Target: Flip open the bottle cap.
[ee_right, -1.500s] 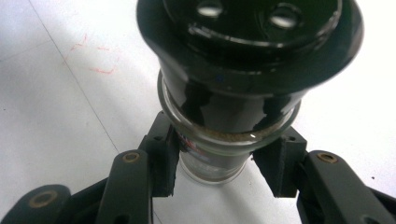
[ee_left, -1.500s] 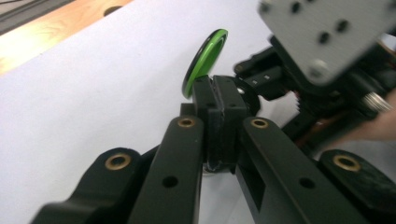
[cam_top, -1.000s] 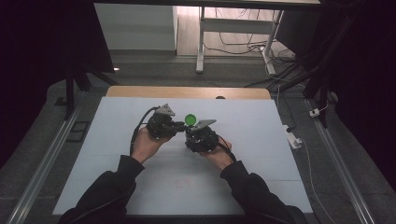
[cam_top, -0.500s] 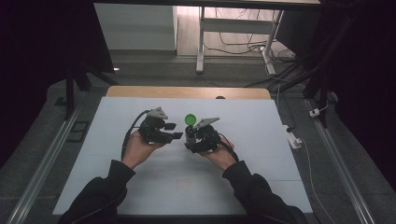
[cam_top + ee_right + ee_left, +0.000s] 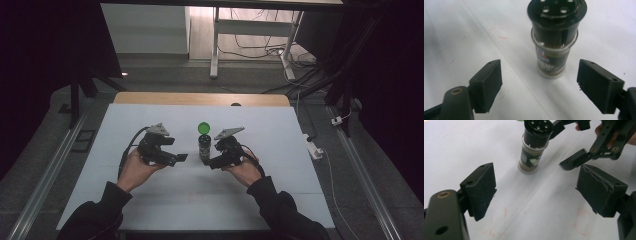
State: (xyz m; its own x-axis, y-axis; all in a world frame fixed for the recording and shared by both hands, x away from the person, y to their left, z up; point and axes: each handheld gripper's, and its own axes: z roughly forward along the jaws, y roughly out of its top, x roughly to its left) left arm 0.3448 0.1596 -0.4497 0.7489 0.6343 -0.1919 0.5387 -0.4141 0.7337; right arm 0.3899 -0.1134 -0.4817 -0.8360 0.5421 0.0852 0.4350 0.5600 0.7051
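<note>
White table [image 5: 150, 200] holds an upright spice jar [image 5: 204, 146] between two wide-jawed grippers.

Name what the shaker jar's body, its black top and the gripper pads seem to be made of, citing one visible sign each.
Jar body: probably clear glass or hard plastic; brown contents show through.
Black top: likely glossy plastic; it reflects light around its holes.
Gripper pads: seemingly matte rubber or foam; dull, with one ragged edge.

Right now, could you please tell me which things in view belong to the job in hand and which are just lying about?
In the job:
spice jar, upright between the grippers
green lid, flipped open
left gripper, open
right gripper, open

Just lying about:
white power strip beside the table
cables on the floor beyond
</note>
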